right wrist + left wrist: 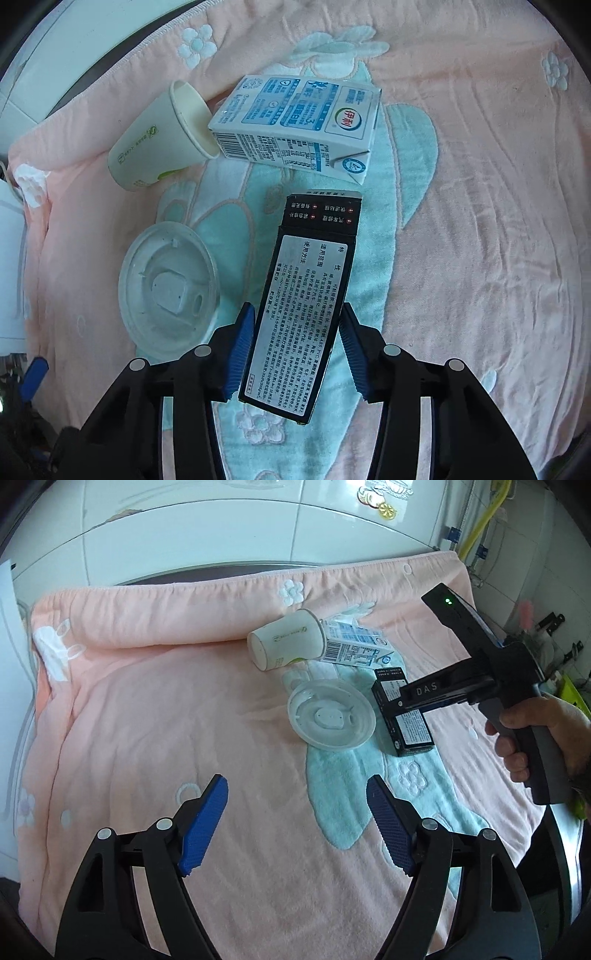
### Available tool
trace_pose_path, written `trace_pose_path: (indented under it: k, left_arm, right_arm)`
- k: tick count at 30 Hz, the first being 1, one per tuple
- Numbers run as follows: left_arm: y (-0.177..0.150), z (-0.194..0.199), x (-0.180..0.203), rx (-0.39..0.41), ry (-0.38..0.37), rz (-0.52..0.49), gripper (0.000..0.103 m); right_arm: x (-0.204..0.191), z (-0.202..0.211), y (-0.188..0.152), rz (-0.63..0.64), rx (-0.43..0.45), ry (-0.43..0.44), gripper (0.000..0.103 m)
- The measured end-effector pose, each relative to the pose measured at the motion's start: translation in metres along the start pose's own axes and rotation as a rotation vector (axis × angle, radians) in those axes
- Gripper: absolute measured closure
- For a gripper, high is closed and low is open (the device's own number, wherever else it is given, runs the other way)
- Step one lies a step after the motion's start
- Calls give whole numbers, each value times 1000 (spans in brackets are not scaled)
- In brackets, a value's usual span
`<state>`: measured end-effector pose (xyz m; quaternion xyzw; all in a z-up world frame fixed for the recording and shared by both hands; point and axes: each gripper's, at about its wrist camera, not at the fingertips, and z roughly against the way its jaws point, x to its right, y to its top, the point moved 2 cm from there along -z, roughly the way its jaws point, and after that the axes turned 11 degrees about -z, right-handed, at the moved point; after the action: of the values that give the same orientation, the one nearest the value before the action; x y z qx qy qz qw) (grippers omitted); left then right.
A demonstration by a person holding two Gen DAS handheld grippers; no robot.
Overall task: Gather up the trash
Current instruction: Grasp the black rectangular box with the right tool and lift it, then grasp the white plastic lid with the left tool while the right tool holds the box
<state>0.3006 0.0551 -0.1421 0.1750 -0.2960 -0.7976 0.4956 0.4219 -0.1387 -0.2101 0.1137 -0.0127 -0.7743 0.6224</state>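
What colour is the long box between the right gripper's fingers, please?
The long box is black with a grey label, clearest from the right wrist.

A white paper cup lies on its side, its mouth touching a blue-and-white milk carton that lies flat. Near them, a clear plastic lid lies flat. Just beside the lid, a long black box with a printed label lies tilted.

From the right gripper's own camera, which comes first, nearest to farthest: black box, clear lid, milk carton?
1. black box, between the right gripper fingers.
2. clear lid, just to its left.
3. milk carton, farthest, beyond the box.
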Motion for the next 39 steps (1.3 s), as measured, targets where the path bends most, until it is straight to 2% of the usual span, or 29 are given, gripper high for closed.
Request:
trace_pose_path:
  k: [3,5,8,12,14,19,21,25,35,39]
  left_arm:
    - [12,-17,7,-12,-14,-38,21]
    - [21,-28,10,-21,-27,-59,13]
    - [33,-47,14,-40,-40,-90,5]
    - [46,-72,19,-67,-53,-137,5]
    - [51,-83,19,-84,-27,-150,5]
    - [58,-106,19,-117,-53,-166,5]
    - [60,-109,19,-114,-26,-182,5]
    - [62,-120,22,-137,-63,-201,5]
    - [66,-137,25,-136,-56,-222,5]
    - [65,-138,22,-120,-82,-195,10]
  right_arm:
    - [13,6,-12,5,8,8,59]
    - [20,12,-20,16,18,7,60]
    - [33,18,-32,20,22,20,60]
    - [48,30,-50,40,42,23,60]
    - [58,35,-58,53,44,31,60]
    - [55,55,-76,64,53,53,60]
    - [54,59,-85,69,54,58,60]
    - [52,61,-87,73,52,66,60]
    - [56,65,-101,77,53,72,59]
    - [56,69,-109,93,65,63,59]
